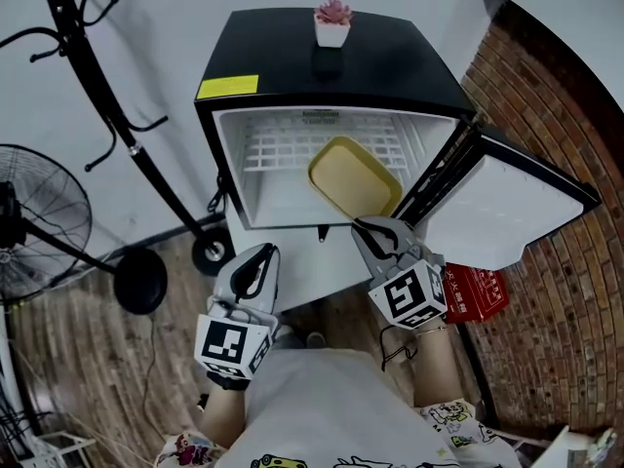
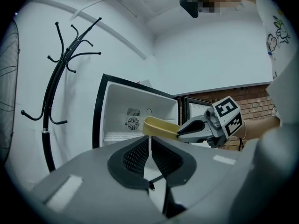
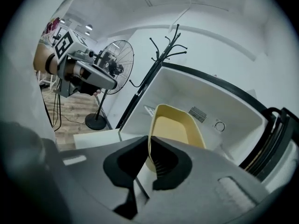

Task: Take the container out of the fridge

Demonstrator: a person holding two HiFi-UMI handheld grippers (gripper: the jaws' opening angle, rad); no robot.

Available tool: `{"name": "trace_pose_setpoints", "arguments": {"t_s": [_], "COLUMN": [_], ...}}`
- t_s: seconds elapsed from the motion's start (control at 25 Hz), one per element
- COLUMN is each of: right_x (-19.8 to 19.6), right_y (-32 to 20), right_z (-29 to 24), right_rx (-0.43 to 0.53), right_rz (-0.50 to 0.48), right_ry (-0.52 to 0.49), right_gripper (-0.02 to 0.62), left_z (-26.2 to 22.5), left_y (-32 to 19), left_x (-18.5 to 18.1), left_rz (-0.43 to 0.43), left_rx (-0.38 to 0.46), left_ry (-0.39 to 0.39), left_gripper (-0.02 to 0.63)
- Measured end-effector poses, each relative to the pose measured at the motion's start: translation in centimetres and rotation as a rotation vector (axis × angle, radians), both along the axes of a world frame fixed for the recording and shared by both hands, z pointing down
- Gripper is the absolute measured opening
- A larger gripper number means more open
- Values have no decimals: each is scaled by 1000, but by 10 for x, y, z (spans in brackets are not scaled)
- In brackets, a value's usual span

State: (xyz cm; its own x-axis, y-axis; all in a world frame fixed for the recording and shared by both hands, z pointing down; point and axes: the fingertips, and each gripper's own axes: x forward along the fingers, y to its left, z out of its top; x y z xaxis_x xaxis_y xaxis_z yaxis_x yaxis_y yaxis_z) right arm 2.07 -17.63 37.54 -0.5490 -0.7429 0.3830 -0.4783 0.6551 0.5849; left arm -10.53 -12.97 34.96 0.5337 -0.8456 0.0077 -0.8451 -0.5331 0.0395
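A shallow yellow container (image 1: 356, 175) tilts out of the open black mini fridge (image 1: 331, 61), in front of its white wire shelf. My right gripper (image 1: 366, 224) is shut on the container's near rim. In the right gripper view the rim (image 3: 150, 125) runs between the pads and the tray (image 3: 175, 127) extends toward the fridge's back wall. My left gripper (image 1: 261, 253) hangs lower left of the fridge opening, shut and holding nothing. In the left gripper view its jaws (image 2: 149, 136) meet with only a thin slit, and the container (image 2: 161, 127) shows beyond them.
The fridge door (image 1: 507, 203) stands open to the right, by a brick wall (image 1: 565, 300) and a red box (image 1: 478, 292). A small potted plant (image 1: 332, 22) sits on the fridge. A black coat rack (image 1: 107, 105) and a floor fan (image 1: 39, 222) stand at left.
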Motion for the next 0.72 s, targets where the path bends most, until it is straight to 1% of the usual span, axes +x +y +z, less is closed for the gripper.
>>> {"name": "trace_pose_setpoints", "arguments": {"t_s": [0.24,0.36,0.72], "right_x": [12,22,44], "right_y": [22,30,56], "right_z": [12,17,33], "right_rx": [-66,-106,-178], "right_rz": [30,63,128], "right_ry": [-123,-193,-358], "right_gripper": [20,20,20], "left_z": [0,3,11], "left_y": [6,9,18], "left_x": [8,12,25], "left_rz": [15,22,41], "left_rx": [-6,-9,-29], "left_ry": [-3,-2,-6], "left_gripper": [5,0,0]}}
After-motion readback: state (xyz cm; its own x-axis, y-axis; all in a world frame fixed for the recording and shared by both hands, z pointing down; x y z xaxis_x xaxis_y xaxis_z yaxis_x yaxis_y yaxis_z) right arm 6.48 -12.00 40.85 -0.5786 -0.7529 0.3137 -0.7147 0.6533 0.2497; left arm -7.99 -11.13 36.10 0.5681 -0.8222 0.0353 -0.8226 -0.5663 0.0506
